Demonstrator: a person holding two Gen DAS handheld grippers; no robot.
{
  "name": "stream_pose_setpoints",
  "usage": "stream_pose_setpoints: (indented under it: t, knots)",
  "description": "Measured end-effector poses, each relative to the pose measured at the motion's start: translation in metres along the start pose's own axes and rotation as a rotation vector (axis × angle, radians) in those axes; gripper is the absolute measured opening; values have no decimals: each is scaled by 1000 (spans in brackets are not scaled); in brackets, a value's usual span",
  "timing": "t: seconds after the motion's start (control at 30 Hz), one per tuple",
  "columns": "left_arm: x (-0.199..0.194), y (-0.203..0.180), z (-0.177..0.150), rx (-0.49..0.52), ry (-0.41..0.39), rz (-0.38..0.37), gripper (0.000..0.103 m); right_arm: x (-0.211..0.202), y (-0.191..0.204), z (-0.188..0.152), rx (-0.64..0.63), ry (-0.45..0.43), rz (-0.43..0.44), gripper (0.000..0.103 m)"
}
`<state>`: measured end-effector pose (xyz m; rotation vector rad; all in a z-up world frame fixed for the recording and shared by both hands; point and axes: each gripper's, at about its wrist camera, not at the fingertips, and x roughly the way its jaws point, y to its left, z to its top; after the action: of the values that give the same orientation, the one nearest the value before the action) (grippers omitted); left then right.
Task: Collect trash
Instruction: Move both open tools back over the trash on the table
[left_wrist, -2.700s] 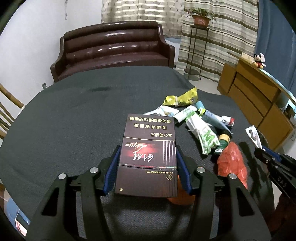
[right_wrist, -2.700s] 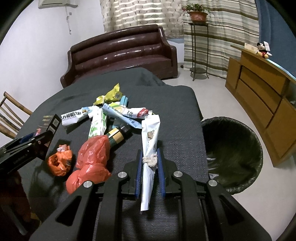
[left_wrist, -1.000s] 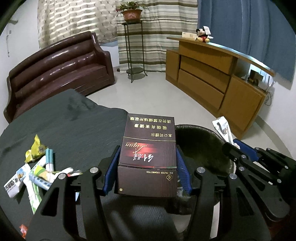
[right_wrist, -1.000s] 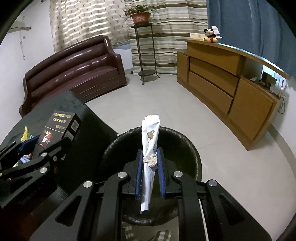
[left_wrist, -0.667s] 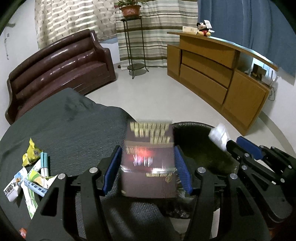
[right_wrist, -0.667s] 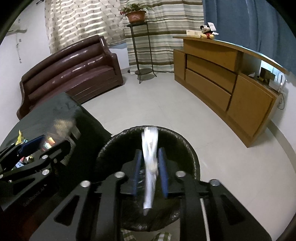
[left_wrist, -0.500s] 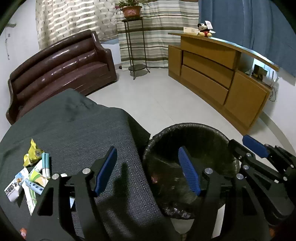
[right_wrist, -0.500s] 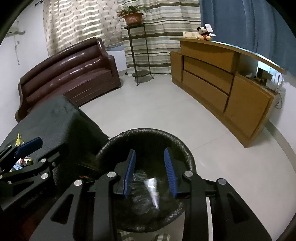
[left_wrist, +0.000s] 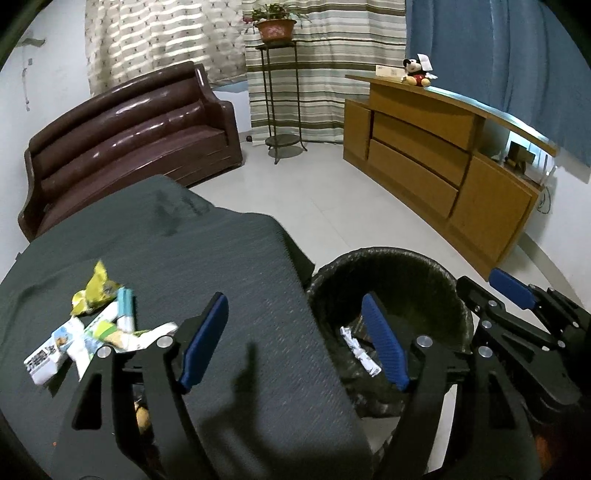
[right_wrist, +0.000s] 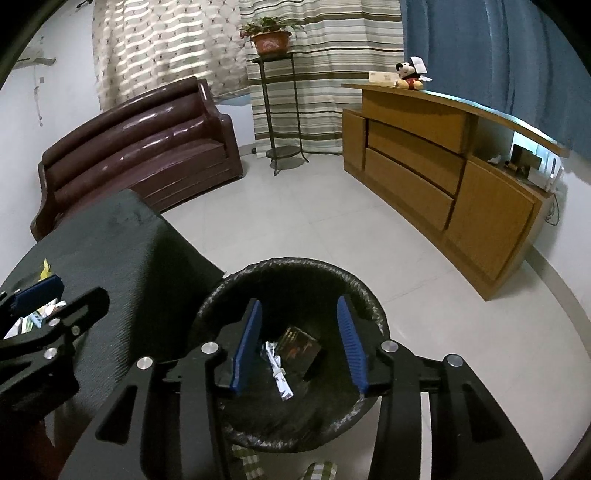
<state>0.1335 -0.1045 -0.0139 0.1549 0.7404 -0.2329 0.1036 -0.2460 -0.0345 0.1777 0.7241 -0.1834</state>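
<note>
A black-lined trash bin (right_wrist: 295, 266) stands on the floor beside the dark table. Inside it lie a dark cigarette box (right_wrist: 297, 349) and a white wrapper (right_wrist: 277, 373); the wrapper also shows in the left wrist view (left_wrist: 360, 350). My right gripper (right_wrist: 299, 347) is open and empty right above the bin. My left gripper (left_wrist: 295, 339) is open and empty over the table's edge next to the bin (left_wrist: 406, 258). Several wrappers and tubes (left_wrist: 96, 325) lie on the table (left_wrist: 221, 251) to the left.
A brown leather sofa (left_wrist: 122, 136) stands behind the table. A wooden sideboard (right_wrist: 443, 173) with a Mickey toy runs along the right wall. A plant stand (right_wrist: 277, 110) is by the striped curtain. White tiled floor (right_wrist: 314, 221) surrounds the bin.
Both grippers swung from the table to the bin and opened. The cigarette box dropped from the left one and the white wrapper from the right one into the bin.
</note>
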Motion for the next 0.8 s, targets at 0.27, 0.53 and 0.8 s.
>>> stream_pose_setpoints:
  t: [0.27,0.53,0.8]
  knots:
    - [-25,28,-15,-38,-4,40,73,-12,20,-3,-39,-1,37,45]
    - [-50,67,-35,-88,-1,91,79,-26,54,-10,-94,-5,86,48]
    - [-72,113,-58,-147,5,146,79,-36,93,-23,-149,6,134,48]
